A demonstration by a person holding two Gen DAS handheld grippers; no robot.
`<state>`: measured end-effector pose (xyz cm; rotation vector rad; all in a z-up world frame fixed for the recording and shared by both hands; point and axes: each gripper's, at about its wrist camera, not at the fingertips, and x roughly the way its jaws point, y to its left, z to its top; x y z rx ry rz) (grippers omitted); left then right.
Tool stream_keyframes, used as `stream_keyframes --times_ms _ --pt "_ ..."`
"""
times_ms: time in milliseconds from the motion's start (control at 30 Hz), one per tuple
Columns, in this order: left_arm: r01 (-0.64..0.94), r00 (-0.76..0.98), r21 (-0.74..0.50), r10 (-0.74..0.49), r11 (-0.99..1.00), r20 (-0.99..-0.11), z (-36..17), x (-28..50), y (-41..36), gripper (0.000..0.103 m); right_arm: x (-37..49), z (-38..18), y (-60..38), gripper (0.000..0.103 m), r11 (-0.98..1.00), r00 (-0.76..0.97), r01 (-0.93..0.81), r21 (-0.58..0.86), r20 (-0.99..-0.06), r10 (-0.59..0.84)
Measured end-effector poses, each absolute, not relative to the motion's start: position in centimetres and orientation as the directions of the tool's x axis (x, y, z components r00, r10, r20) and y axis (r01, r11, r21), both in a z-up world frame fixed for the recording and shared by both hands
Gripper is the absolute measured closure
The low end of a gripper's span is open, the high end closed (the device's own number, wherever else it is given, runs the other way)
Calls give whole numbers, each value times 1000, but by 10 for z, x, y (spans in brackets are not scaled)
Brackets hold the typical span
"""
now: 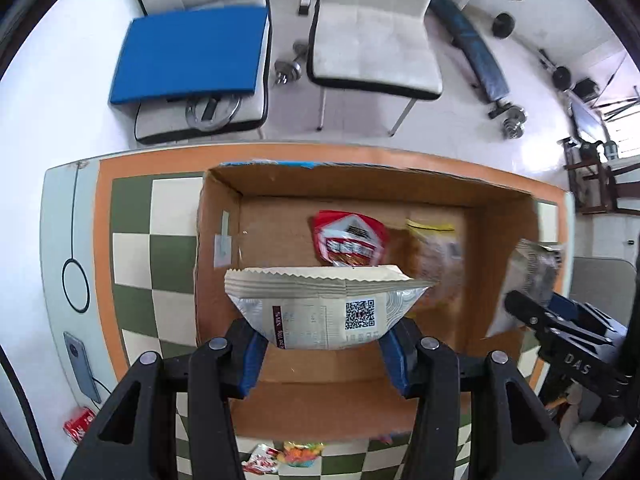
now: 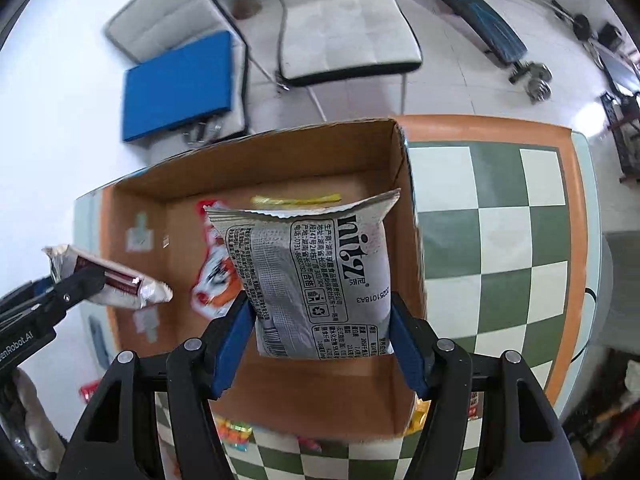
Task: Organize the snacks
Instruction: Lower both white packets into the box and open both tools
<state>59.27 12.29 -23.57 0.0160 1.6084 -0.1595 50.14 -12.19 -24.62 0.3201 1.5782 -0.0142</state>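
A: Left tongs (image 1: 324, 344) clamped on a pale snack packet (image 1: 320, 304), blue pads pressed into its lower corners, serrated seal uppermost and long axis crosswise between the pads. Hanging over the near-left part of the open cardboard box (image 1: 224, 216), floor of the box straight below

B: Right tongs (image 2: 322, 342) likewise clamped, on a silver "mitz" snack bag (image 2: 308, 276), long axis running away from the tongs toward the far wall. Held over the right end of the cardboard box (image 2: 256, 164), just inside its right wall

A: Already in there: a red snack pack (image 1: 348, 240) and a yellow-topped clear bag (image 1: 436, 252) lying flat near the far wall. Probably a straight lowering and letting go for each, no sideways travel needed. Left packet nearer the bare left floor, right bag nearer the right wall

B: Worth minding the right wall: bag edge close beside it, could catch on the rim on the way down, as a guess

A: Left view alone showing a phone (image 1: 80, 364) and a red can (image 1: 78, 426) on the counter's (image 1: 132, 200) left margin, plus the right tongs coming in from the edge, bag blurred

B: Right view alone giving the printed back of the silver bag, and the left tongs (image 2: 100, 276) side-on with the packet pinched flat. Loose sweets (image 2: 234, 434) seen on the checked counter (image 2: 500, 216) just outside the near wall, still to be sorted
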Motion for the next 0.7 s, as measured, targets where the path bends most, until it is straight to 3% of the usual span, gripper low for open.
stream_keyframes --times_ms 433,500,567,633,700 --pt "84 -172 -74 -59 994 -983 -277 616 130 53 537 -298 -126 34 965 -134 240 102 -981 137" --pt "81 -176 -70 -55 994 -983 -276 615 131 53 537 -300 -124 18 967 -147 231 109 -978 146" --pt "70 -171 -82 -69 994 -983 -271 615 131 46 537 -298 -122 16 969 -144 223 109 -979 143" --pt "59 -151 -82 -72 995 -986 -265 615 133 27 537 -294 -119 16 972 -135 214 96 -983 127" --pt "47 -131 -83 -76 995 -988 -257 613 134 25 536 -289 -119 15 972 -119 212 103 -984 130"
